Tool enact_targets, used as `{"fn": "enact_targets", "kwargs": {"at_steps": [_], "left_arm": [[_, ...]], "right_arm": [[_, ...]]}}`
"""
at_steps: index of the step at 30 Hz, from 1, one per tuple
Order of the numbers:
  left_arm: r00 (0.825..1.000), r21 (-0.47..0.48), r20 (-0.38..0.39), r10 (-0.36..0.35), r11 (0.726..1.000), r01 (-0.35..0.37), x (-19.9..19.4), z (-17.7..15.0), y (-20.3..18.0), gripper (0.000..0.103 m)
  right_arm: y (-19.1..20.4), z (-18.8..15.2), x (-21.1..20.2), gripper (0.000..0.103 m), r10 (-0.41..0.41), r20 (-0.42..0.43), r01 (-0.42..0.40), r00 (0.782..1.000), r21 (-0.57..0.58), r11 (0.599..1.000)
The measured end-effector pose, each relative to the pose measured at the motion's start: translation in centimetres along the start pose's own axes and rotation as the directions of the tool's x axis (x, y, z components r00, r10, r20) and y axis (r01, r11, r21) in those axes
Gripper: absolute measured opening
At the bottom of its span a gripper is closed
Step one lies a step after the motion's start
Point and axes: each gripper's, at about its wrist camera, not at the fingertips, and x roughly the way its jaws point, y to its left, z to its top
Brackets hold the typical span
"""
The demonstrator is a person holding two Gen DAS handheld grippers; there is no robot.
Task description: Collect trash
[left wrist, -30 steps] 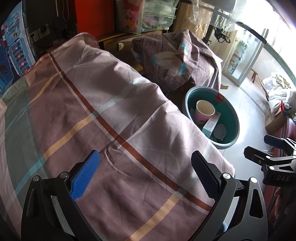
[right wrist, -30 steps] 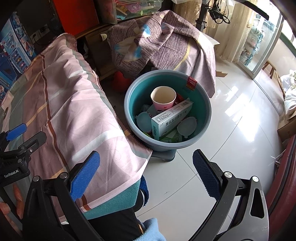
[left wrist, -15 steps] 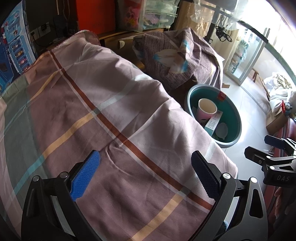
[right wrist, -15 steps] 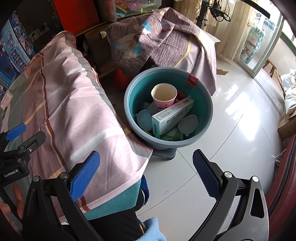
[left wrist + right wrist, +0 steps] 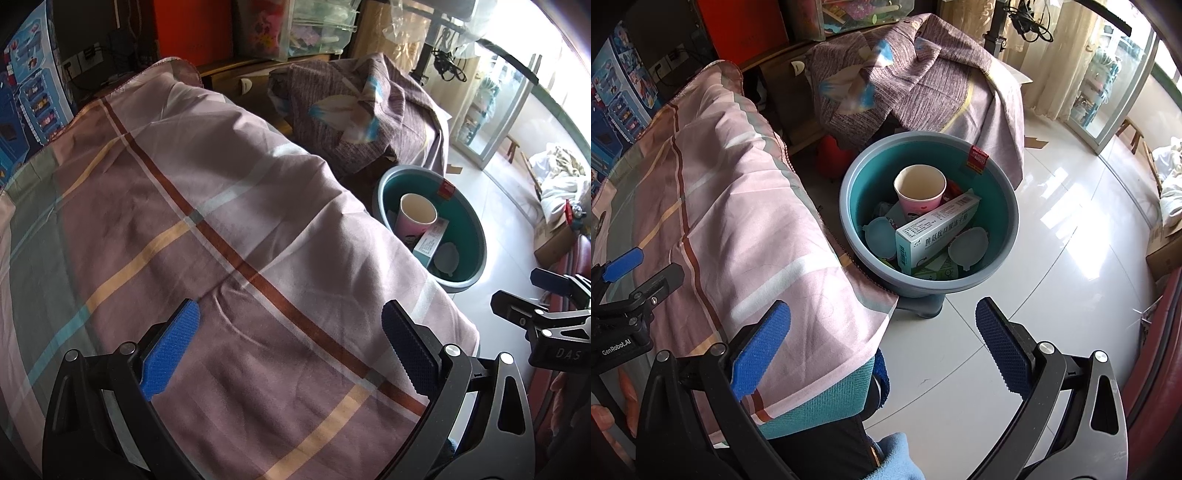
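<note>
A teal basin [image 5: 993,206] stands on the white floor beside the cloth-covered table [image 5: 731,206]. Inside it lie a pink paper cup [image 5: 919,186], a white and teal medicine box [image 5: 936,230] and two pale round lids [image 5: 967,243]. My right gripper [image 5: 882,347] hangs open and empty above the floor, short of the basin. Over the checked tablecloth [image 5: 207,236] my left gripper [image 5: 288,350] is open with nothing between its fingers. The left wrist view has the basin [image 5: 469,221] at the right, past the table's edge, with the cup [image 5: 417,214] in it.
A second piece of furniture draped in striped purple cloth [image 5: 923,74] stands behind the basin. Storage boxes and an orange panel [image 5: 192,29] line the back wall. A cardboard box [image 5: 1167,254] sits on the floor at the right. A glass door [image 5: 509,110] is far right.
Both views have shifted slightly; the basin sits a little further right in the left wrist view. Both grippers have stayed open and empty.
</note>
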Motion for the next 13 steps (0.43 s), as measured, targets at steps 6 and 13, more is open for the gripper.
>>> {"fn": "enact_targets", "kwargs": {"at_steps": [6,13], "left_arm": [[1.000,0.006,0.000,0.000,1.000,0.000,-0.07,0.10,-0.18,0.099],[1.000,0.002,-0.018,0.002,1.000,-0.002,0.27,-0.01,-0.30,0.099]], "right_arm": [[-0.03,0.04,-0.02,0.096,-0.002,0.003,0.002,1.000,0.000,1.000],[-0.11,0.17,-0.25,0.096,-0.003,0.004,0.003,1.000,0.000,1.000]]}}
